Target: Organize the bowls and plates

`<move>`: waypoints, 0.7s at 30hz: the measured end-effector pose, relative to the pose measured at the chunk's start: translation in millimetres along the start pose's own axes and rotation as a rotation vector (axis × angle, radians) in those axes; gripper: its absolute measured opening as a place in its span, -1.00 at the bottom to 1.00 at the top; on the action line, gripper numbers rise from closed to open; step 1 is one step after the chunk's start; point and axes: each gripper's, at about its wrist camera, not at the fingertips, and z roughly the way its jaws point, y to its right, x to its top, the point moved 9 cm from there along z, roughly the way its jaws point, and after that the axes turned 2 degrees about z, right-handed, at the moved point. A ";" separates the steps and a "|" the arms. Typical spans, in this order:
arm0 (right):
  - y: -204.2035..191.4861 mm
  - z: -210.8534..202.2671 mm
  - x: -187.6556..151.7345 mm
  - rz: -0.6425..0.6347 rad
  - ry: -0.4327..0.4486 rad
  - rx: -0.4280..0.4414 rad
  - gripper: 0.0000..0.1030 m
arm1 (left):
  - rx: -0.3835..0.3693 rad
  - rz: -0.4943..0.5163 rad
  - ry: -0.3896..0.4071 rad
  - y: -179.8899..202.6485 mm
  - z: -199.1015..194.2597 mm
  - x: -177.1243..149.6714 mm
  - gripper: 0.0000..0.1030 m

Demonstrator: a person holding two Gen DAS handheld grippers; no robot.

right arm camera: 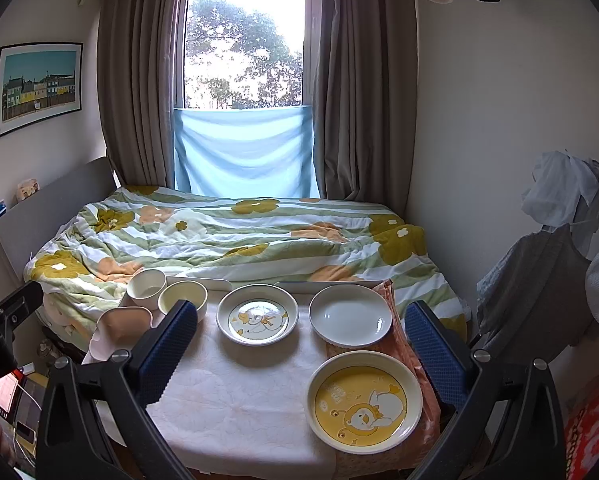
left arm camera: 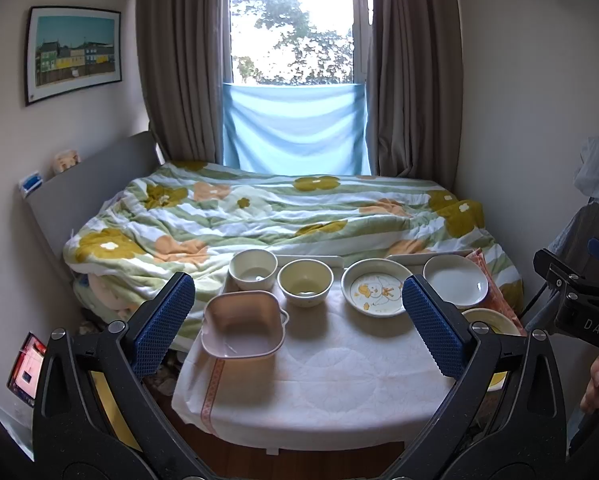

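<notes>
Plates and bowls sit spread over the small table [right arm camera: 235,400], which stands against the foot of the bed [right arm camera: 227,236]. I take the duck plate [right arm camera: 257,315] at the table's middle as my landmark. Beside it, toward my right, lies the plain white plate [right arm camera: 350,315], and nearer to me than that one lies the yellow plate [right arm camera: 364,397] on the orange cloth [right arm camera: 427,412]. On the other side of the duck plate stands the yellow bowl [left arm camera: 305,282], then the white bowl [left arm camera: 253,269] further out. The square pink bowl [left arm camera: 243,325] rests nearer to me than those two bowls.

I hold my left gripper [left arm camera: 297,324] above the table's near edge, its blue pads [left arm camera: 161,326] spread wide with nothing between them. My right gripper [right arm camera: 299,352] hangs likewise, fingers parted and empty, framing the duck plate and both other plates.
</notes>
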 end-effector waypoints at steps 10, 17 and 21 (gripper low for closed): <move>-0.6 -0.8 1.2 0.002 0.002 0.000 1.00 | 0.001 0.000 0.005 1.7 -1.1 1.7 0.99; -2.1 -1.5 2.9 0.004 0.003 -0.001 1.00 | -0.003 0.002 0.003 2.0 -3.2 5.0 0.99; 3.4 -4.7 6.1 0.023 -0.005 -0.008 1.00 | -0.038 0.005 -0.029 6.4 6.7 8.8 0.99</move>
